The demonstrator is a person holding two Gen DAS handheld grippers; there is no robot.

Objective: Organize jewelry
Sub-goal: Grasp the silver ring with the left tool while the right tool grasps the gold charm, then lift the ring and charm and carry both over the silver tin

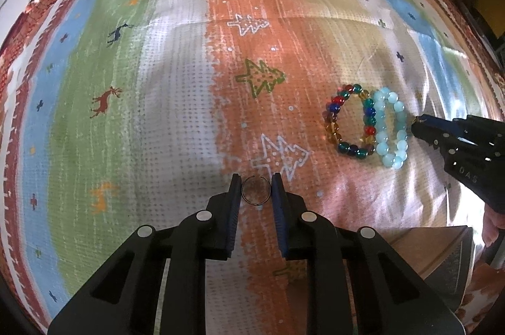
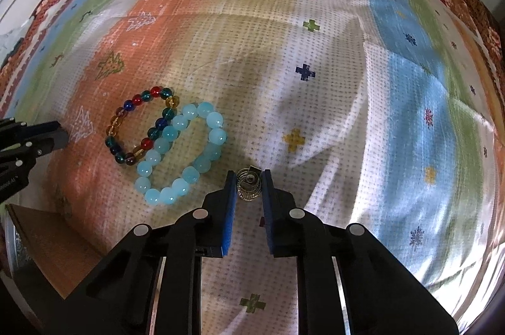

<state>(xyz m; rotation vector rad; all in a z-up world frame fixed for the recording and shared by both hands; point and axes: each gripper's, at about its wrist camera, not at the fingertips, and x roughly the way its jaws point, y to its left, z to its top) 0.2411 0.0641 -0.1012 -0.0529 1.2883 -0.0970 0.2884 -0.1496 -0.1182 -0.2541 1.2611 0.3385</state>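
We have both grippers pointing steeply down at the patterned cloth [image 1: 176,89], each closed around a small piece.

Left gripper [image 1: 255,188]: pads clamped on a thin plain ring [image 1: 256,190] lying flat on the orange stripe, beside a white tree print. Ring sits right between the fingertips, and both pads look to touch its rim.

Right gripper [image 2: 249,185]: pads clamped on an ornate gold ring [image 2: 249,184] with a raised setting, on the cream stripe.

Bracelets lie untouched between the two grippers: the multicolour bead bracelet [image 1: 350,120] on the orange/cream border, with the pale blue bead bracelet [image 1: 389,126] just beside it and touching. Right gripper's tip sits just off the blue one's outer side in the left wrist view.

Step in hand, as we read it: grasp of the two rings, lift not yet begun. A box-like brown item [image 2: 47,240] shows toward the near edge of the cloth (probably the jewelry container, but we can't tell).

Next move calls for a straight vertical lift. The thin ring is flat on soft fabric, so there's risk of it slipping or snagging cloth. Keep the right gripper clear of the blue beads on the way up.
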